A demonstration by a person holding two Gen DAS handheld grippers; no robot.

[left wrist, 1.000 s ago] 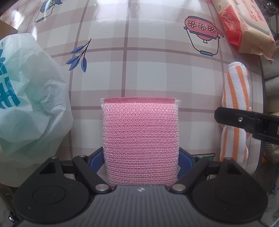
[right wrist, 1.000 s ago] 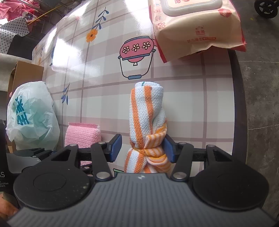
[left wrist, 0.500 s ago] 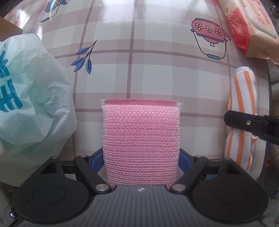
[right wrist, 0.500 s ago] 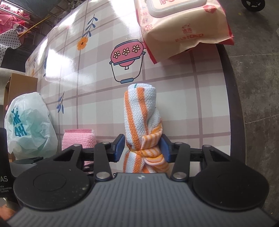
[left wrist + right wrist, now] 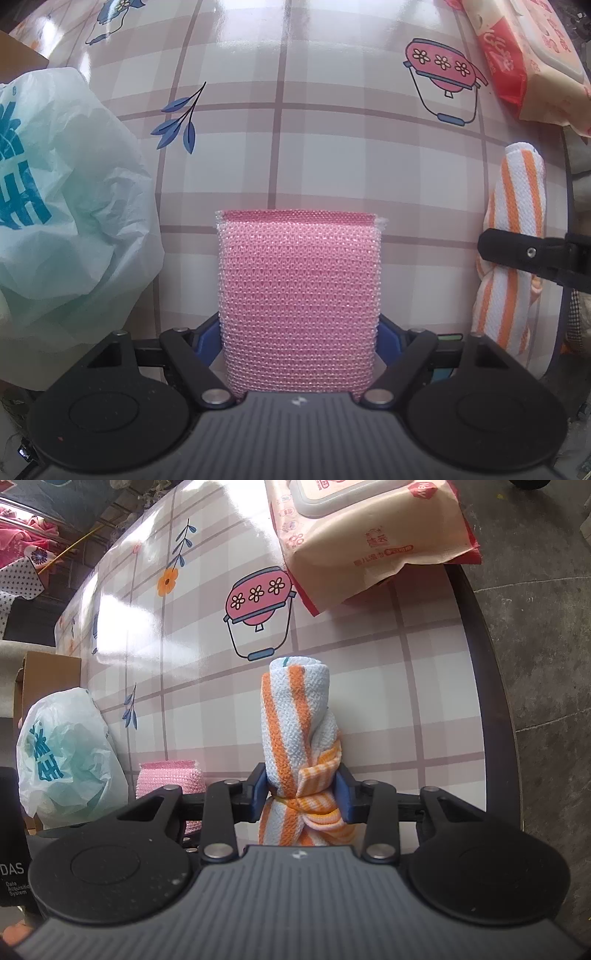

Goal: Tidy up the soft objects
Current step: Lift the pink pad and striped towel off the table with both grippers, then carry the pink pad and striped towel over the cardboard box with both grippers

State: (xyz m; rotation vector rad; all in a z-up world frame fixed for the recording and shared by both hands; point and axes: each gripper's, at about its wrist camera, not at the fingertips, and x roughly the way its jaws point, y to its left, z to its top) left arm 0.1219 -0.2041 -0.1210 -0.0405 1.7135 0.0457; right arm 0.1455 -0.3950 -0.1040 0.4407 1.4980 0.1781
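Between each closing gripper's pads: pink sponge [image 5: 299, 295] left [image 5: 299, 343], striped towel [image 5: 295, 738] right [image 5: 301, 794].

A pink, rectangular knitted-mesh scouring sponge [image 5: 299, 302] lies flat on the checked tablecloth, low in the middle of the left wrist view. At the right edge there, well apart from it, lies a rolled white-and-orange striped towel [image 5: 295, 731], knotted near its lower end, lengthwise up the frame.
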